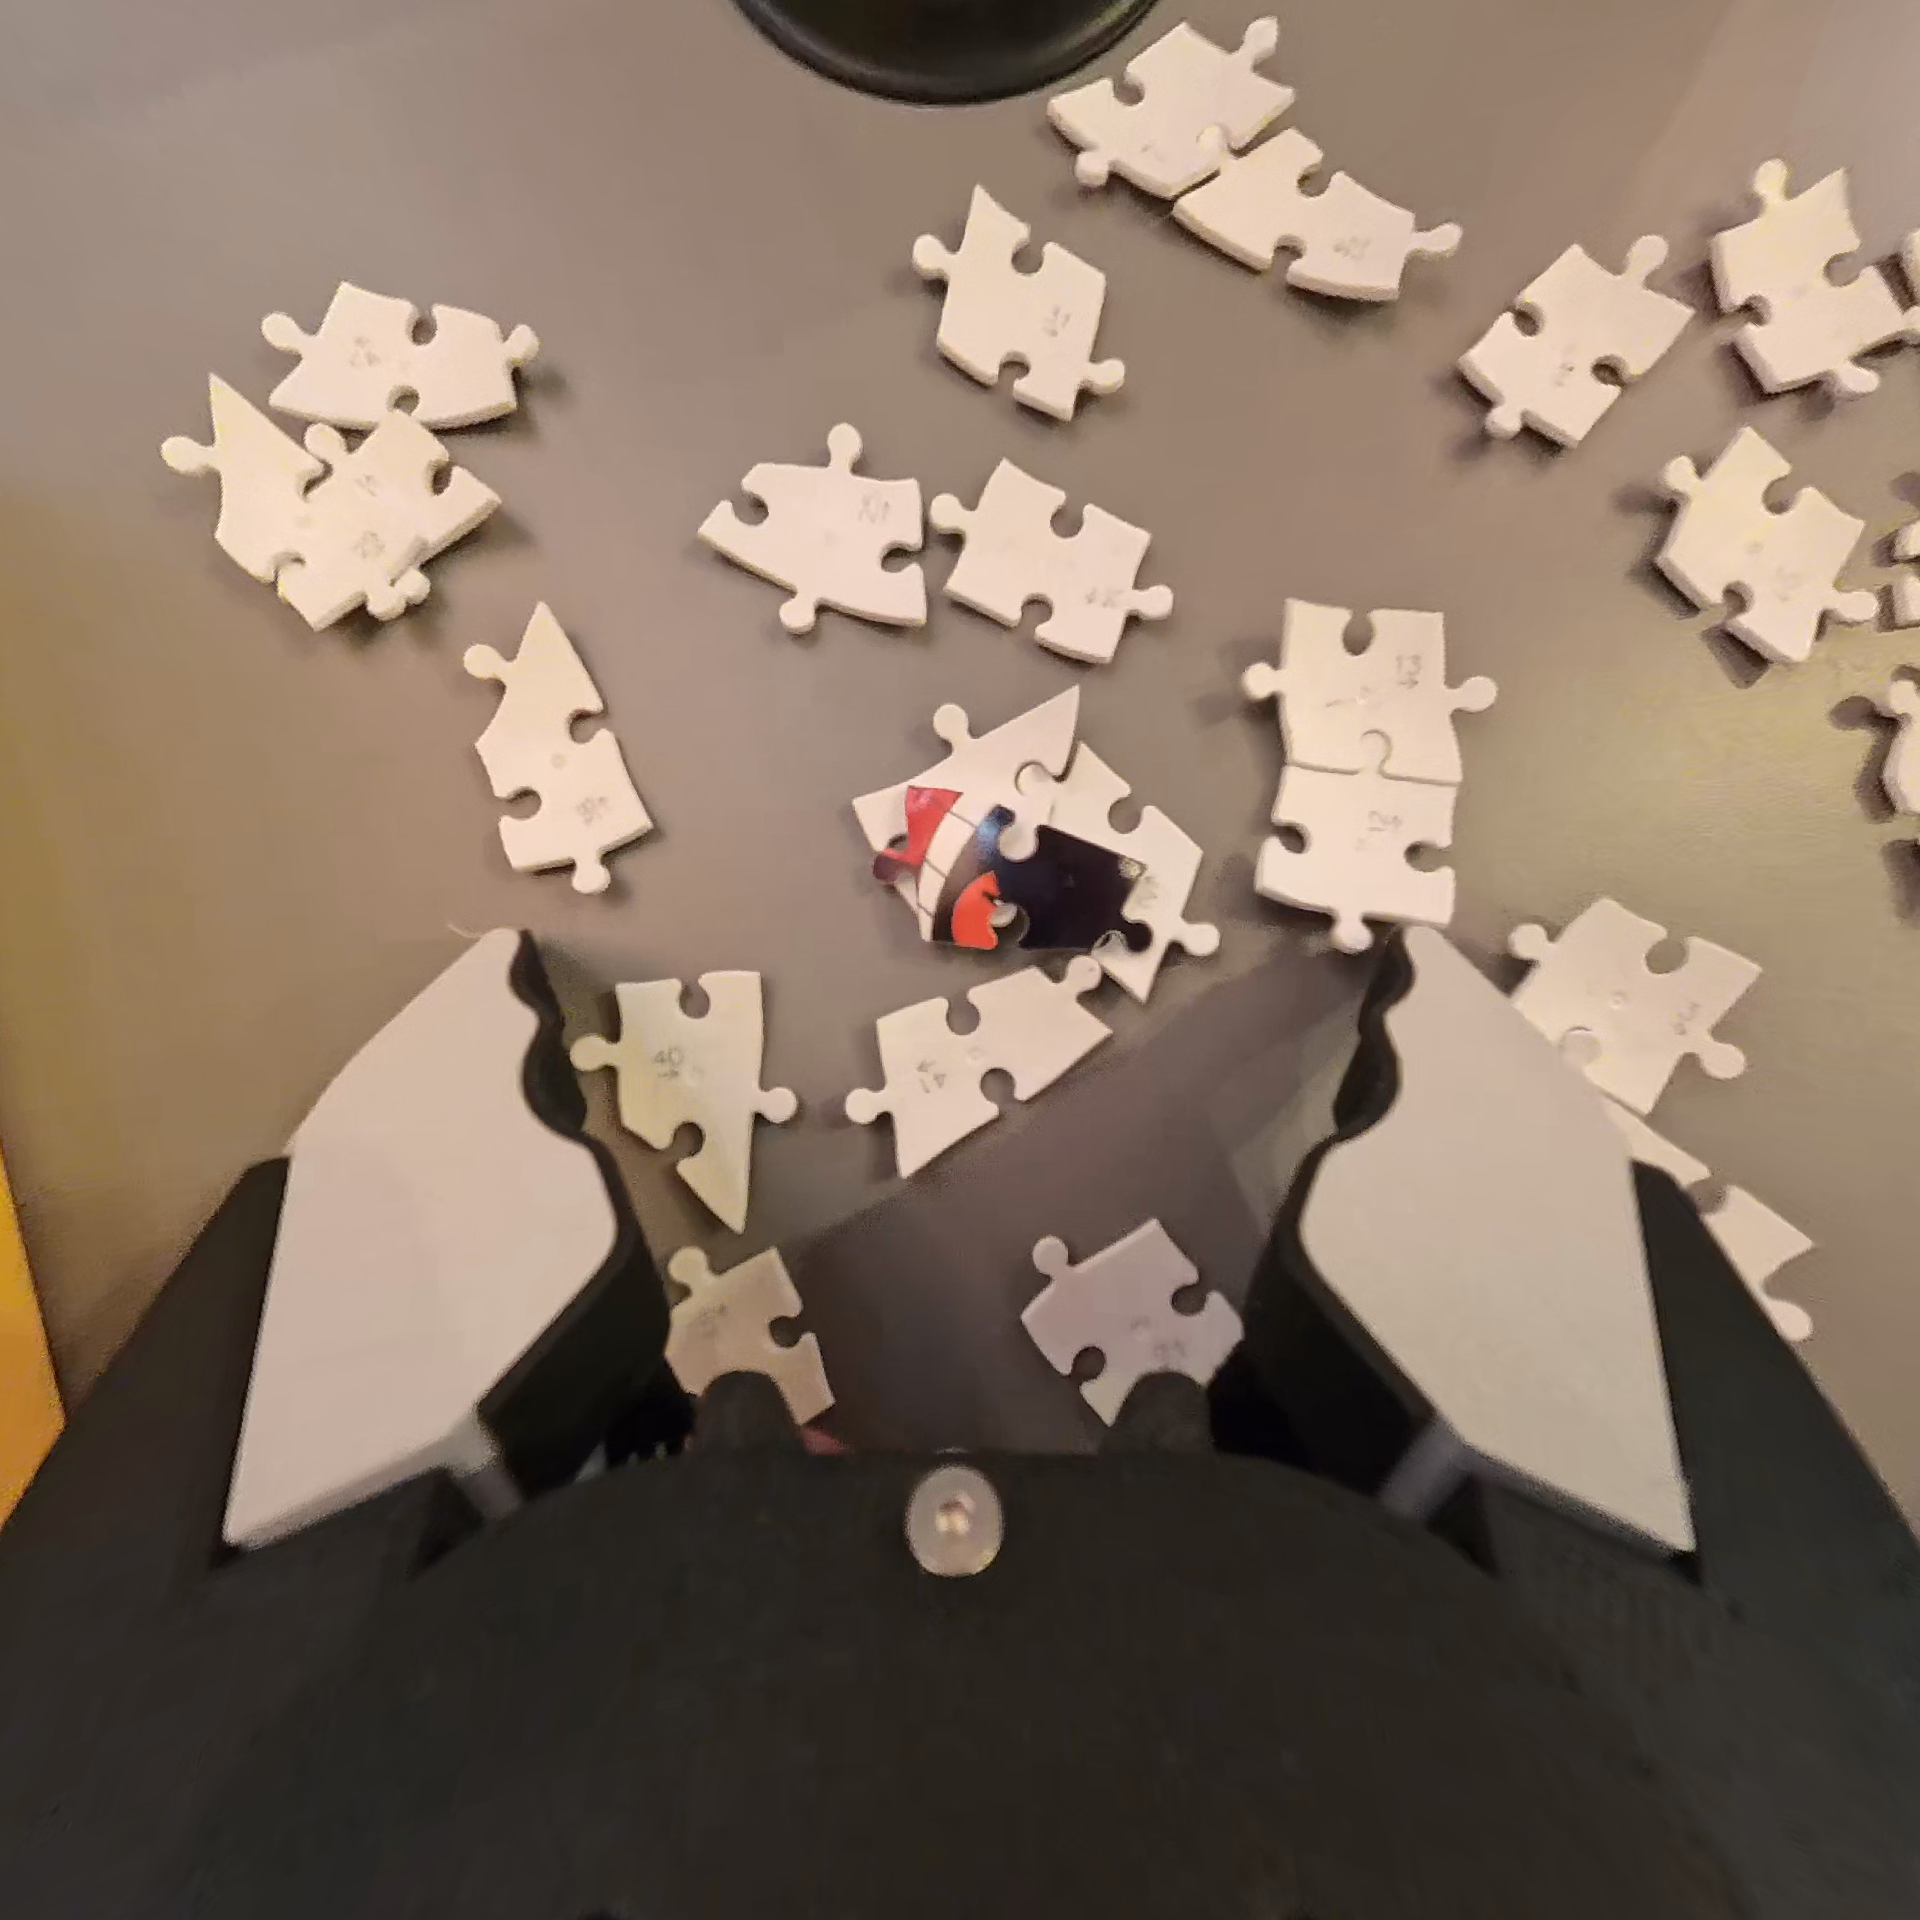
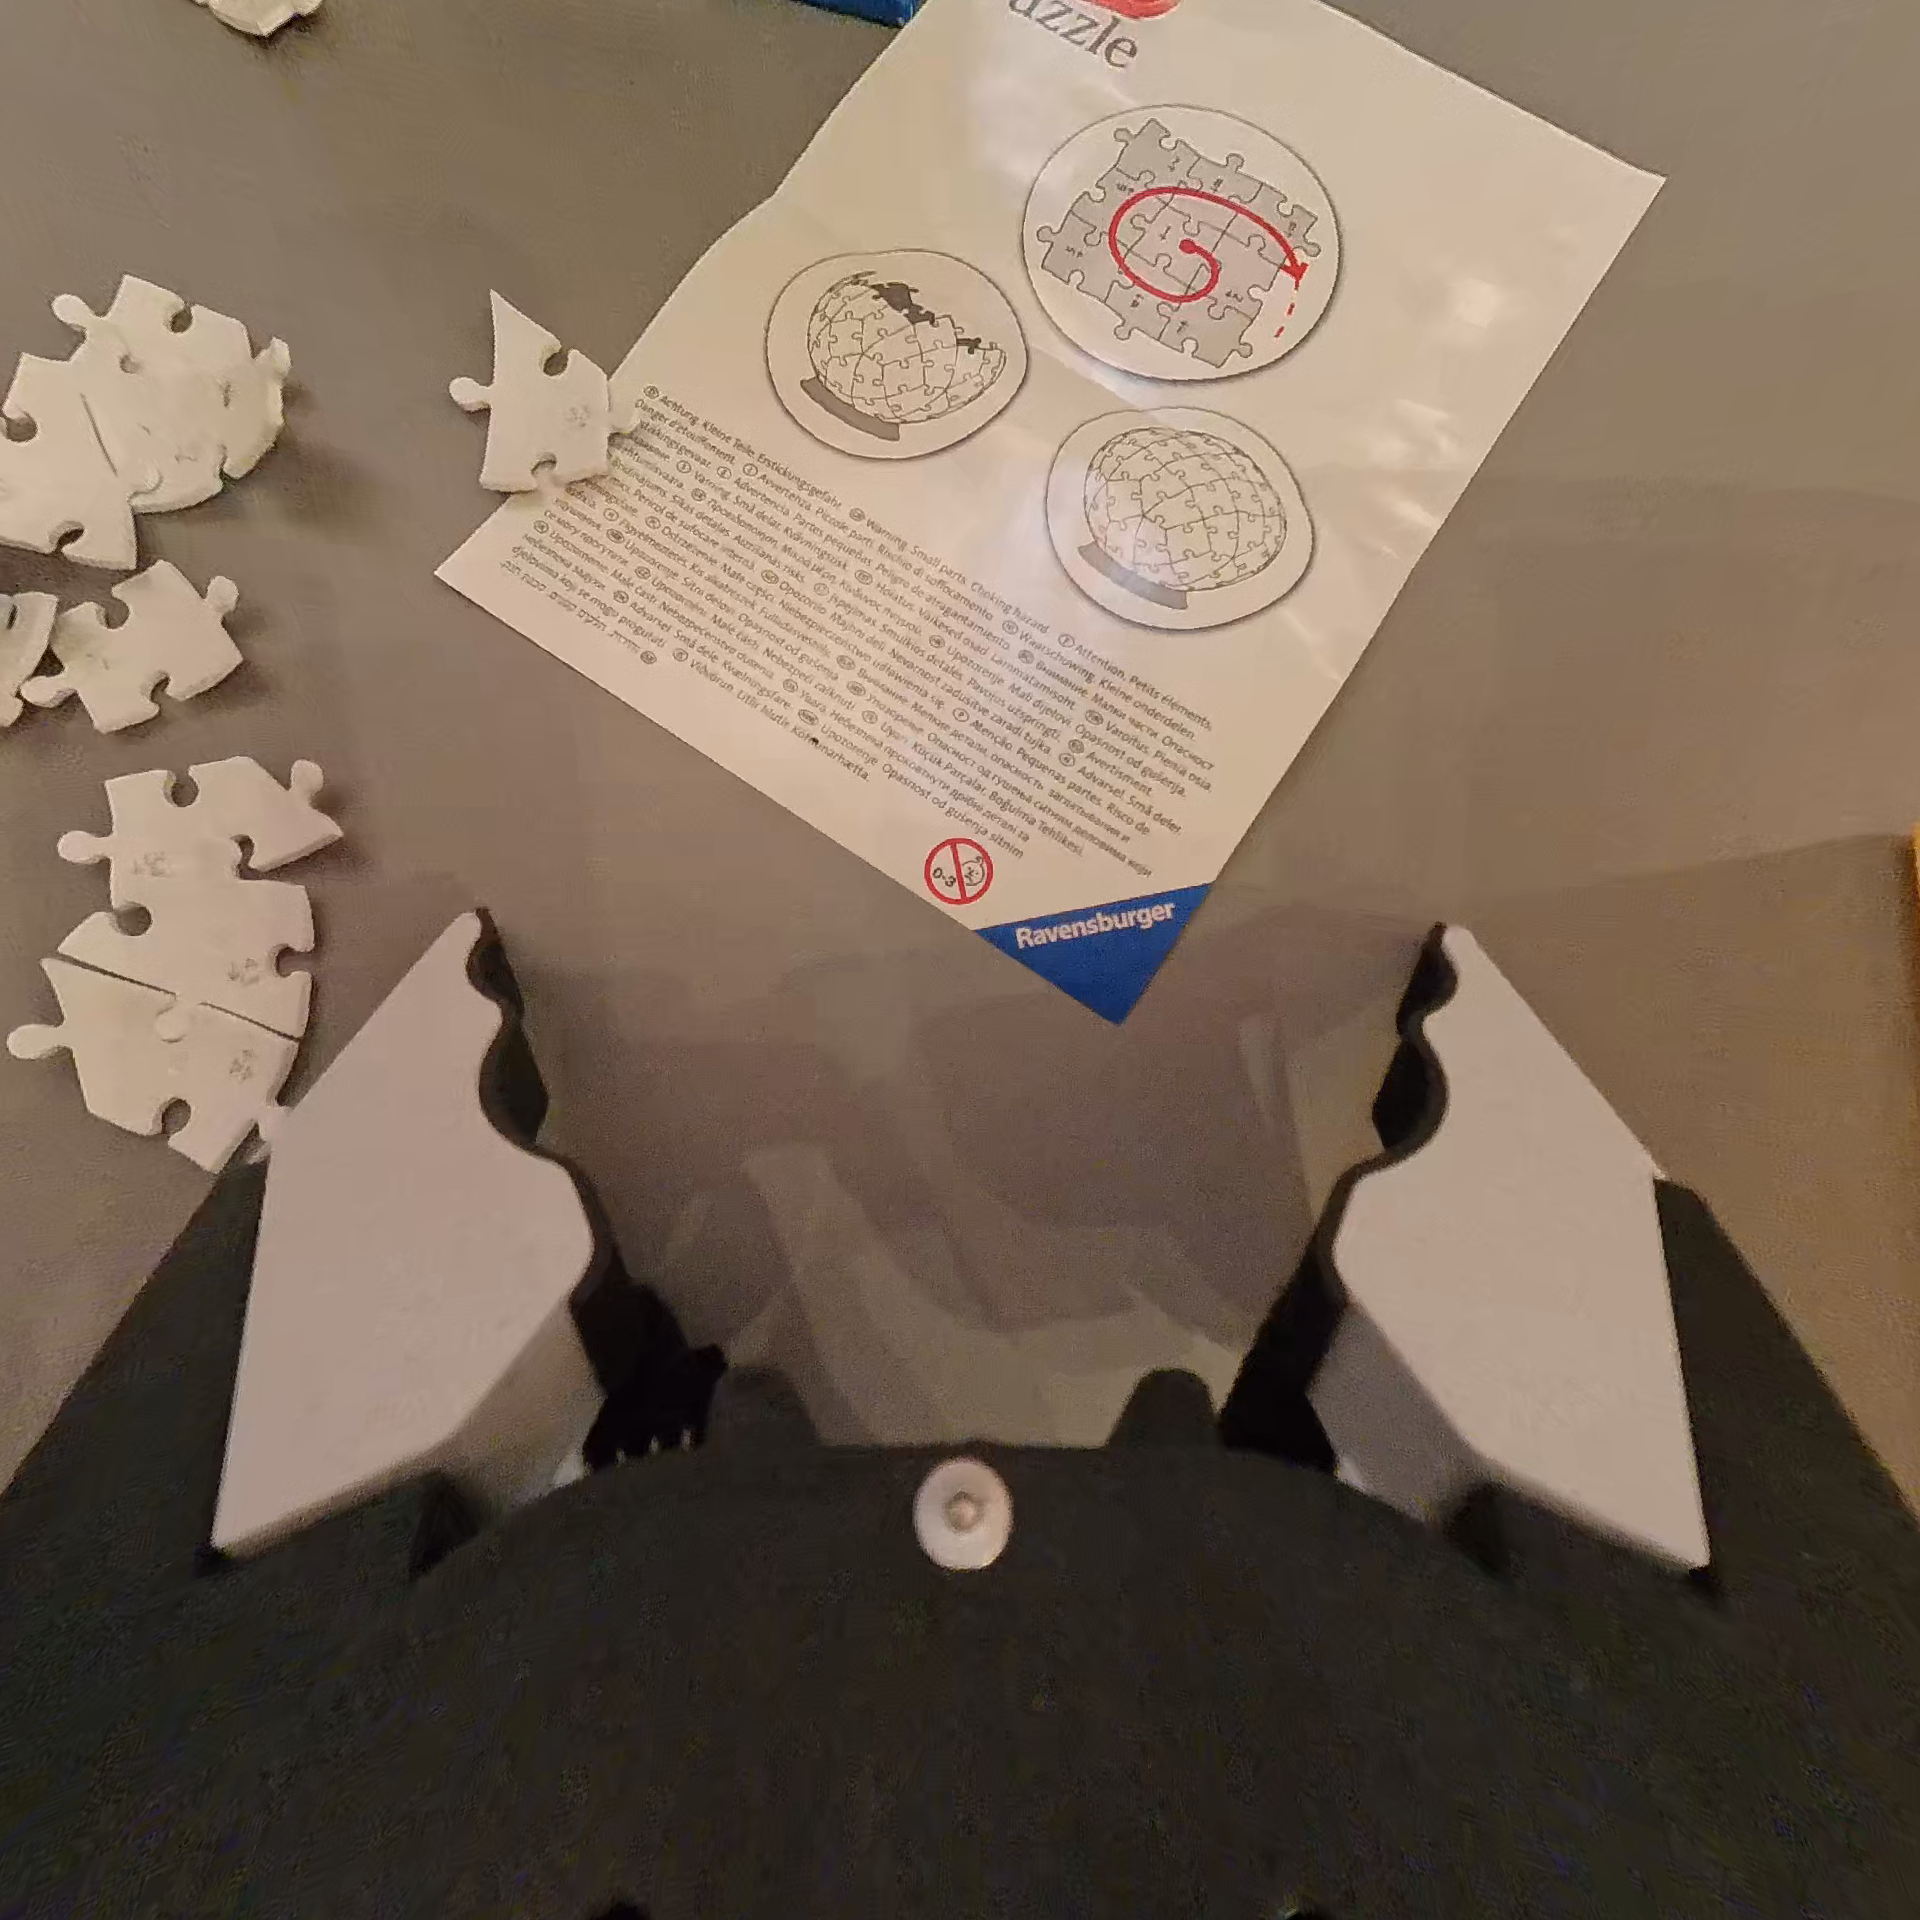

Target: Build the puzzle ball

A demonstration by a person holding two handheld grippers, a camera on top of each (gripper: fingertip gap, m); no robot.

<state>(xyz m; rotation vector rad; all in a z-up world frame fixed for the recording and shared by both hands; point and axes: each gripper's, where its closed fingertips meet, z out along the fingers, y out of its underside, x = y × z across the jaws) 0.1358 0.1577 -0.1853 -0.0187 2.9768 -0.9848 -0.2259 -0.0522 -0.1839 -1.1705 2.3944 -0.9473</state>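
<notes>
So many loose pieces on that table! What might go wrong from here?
The left tool is open over crowded puzzle pieces, so closing may nudge neighbours or grab two. Several lie stacked, like the printed piece, and could come up together. One piece rests on the instruction sheet and may drag it.

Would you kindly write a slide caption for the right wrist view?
Open right gripper hovers empty above an instruction sheet on the grey table, white puzzle pieces at left.
</notes>
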